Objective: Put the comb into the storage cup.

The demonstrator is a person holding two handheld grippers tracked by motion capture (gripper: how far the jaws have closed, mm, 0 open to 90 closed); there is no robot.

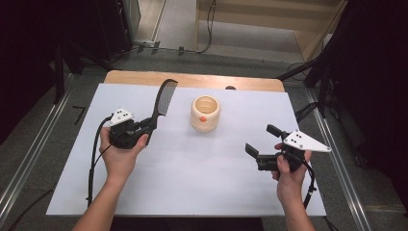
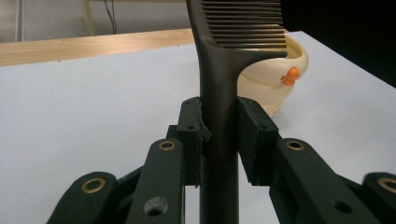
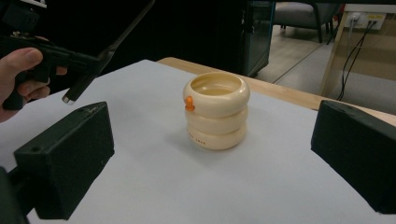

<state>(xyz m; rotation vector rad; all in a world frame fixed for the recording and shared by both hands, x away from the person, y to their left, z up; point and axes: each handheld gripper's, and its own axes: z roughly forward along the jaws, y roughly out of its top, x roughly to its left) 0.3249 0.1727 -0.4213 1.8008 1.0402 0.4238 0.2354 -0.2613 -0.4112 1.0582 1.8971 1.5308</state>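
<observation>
My left gripper (image 1: pixel 150 126) is shut on the handle of a black comb (image 1: pixel 162 102), held above the white table at the left with the toothed end pointing away. In the left gripper view the pads (image 2: pixel 192 133) press both sides of the comb's handle (image 2: pixel 218 116). A cream ringed cup (image 1: pixel 205 113) with a small orange knob stands upright at the middle of the table. My right gripper (image 1: pixel 262 138) is raised at the right, open and holding nothing, aimed at the cup (image 3: pixel 216 110). The left gripper (image 3: pixel 70 63) with the comb also appears in the right gripper view.
A white sheet (image 1: pixel 192 183) covers a wooden table (image 1: pixel 192 78). Dark stands and cables surround it on the floor. Black equipment stands at both sides.
</observation>
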